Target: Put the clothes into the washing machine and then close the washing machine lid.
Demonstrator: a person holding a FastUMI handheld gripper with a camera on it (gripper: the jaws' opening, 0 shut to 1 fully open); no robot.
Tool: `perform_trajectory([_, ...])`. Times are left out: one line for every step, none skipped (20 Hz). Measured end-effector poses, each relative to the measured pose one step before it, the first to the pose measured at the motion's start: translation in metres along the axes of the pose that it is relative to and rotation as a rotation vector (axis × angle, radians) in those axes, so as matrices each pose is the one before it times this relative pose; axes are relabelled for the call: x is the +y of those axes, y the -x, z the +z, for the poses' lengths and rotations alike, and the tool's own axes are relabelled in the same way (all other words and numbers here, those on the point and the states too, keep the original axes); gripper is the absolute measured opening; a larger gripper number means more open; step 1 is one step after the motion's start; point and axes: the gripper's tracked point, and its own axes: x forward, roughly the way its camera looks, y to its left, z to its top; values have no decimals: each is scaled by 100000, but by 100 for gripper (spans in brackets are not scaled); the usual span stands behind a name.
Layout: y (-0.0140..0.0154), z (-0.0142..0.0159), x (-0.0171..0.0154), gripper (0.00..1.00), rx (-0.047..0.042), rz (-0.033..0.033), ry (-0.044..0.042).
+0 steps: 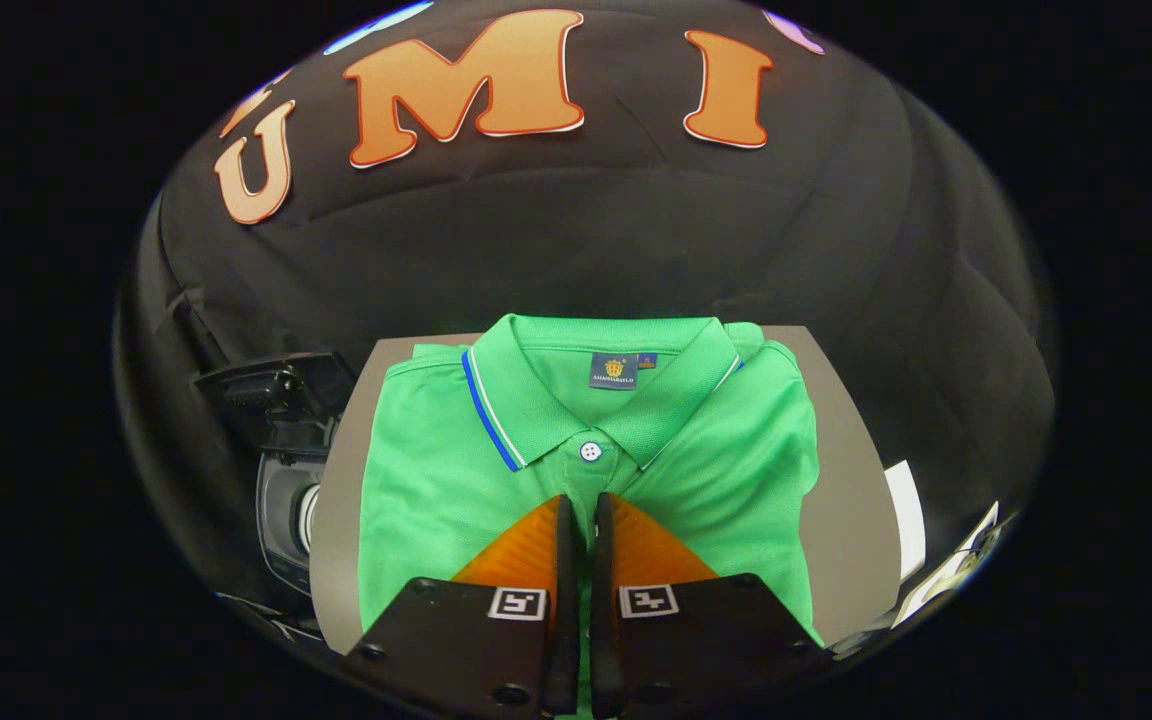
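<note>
So my gripper (584,500) is nearly closed, just a thin slit between the two fingers, and I can't honestly tell if any fabric is pinched in there or if the tips are only hovering over it. They sit right over the placket of the folded bright green polo shirt with the blue-and-white striped collar (696,450), just short of the small white button (591,451).

The shirt lies flat and neatly folded on a grey rectangular tabletop (846,520), collar end farthest from me. To grab it well, I reckon I'd want to open up, press down into the layers and bite a thick fold near the placket, not just the top sheet, or the whole thing will unfold and drag.

Edges: the shirt nearly fills the table, only bare strips along both sides. Off the left edge, low down, there's a dark machine with a round glassy front (286,510), probably the washer, though it's too squashed to be sure. Some white paper bits (904,520) sit off the right side. Left looks like the way out, lifting clear of the table edge first.
</note>
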Motion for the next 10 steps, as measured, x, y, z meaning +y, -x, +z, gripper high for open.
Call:
perform_trajectory([325, 317, -50, 13, -3119, 16, -362])
perform_trajectory([415, 300, 15, 13, -3049, 255, 170])
perform_trajectory([577, 583, -117, 13, -3564, -268, -285])
perform_trajectory([516, 483, 267, 13, -2290, 975, -405])
perform_trajectory([575, 507, 77, 13, -1788, 741, -759])
perform_trajectory([241, 667, 146, 13, -2347, 779, -901])
perform_trajectory([509, 667, 96, 13, -2452, 890, -584])
perform_trajectory([442, 981, 116, 13, -3452, 740, -641])
perform_trajectory([687, 786, 140, 13, -2638, 885, -300])
perform_trajectory([997, 586, 354, 13, -2039, 1164, -275])
